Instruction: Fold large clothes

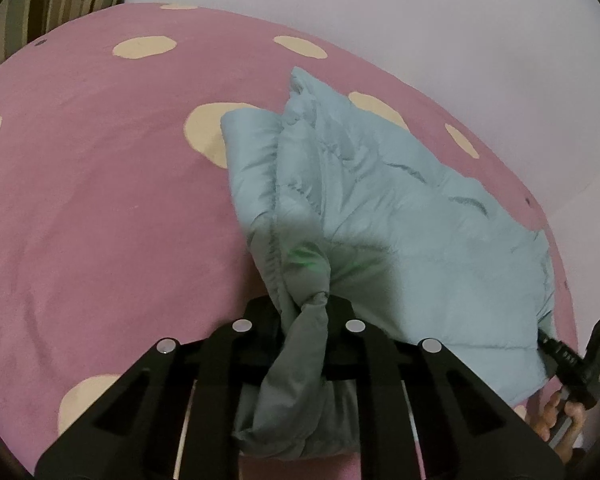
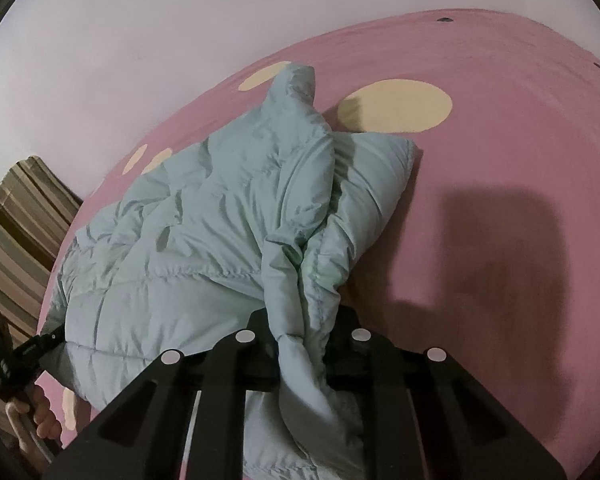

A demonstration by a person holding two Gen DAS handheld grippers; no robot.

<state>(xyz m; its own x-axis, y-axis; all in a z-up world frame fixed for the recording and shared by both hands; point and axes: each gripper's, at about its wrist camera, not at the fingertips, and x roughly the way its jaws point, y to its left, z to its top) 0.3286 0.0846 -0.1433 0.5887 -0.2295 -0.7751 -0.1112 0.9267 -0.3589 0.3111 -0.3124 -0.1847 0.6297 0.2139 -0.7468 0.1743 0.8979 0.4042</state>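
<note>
Left wrist view: we look along the left gripper, tilted down and close over the bed, toward the wall-side edge.
Right wrist view: we look along the right gripper, tilted down and equally close.
Shared: the pale blue padded jacket and the spotted pink cover; each view catches the other gripper at its outer edge.

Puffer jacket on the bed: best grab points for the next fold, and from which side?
Take the light blue puffer jacket by its near hem corners, coming from the near edge of the pink spotted bedspread. The hem lies closest and bunches thin, unlike the puffy body. Both tongs are already shut there: left tongs on one corner, right tongs on the other.
</note>
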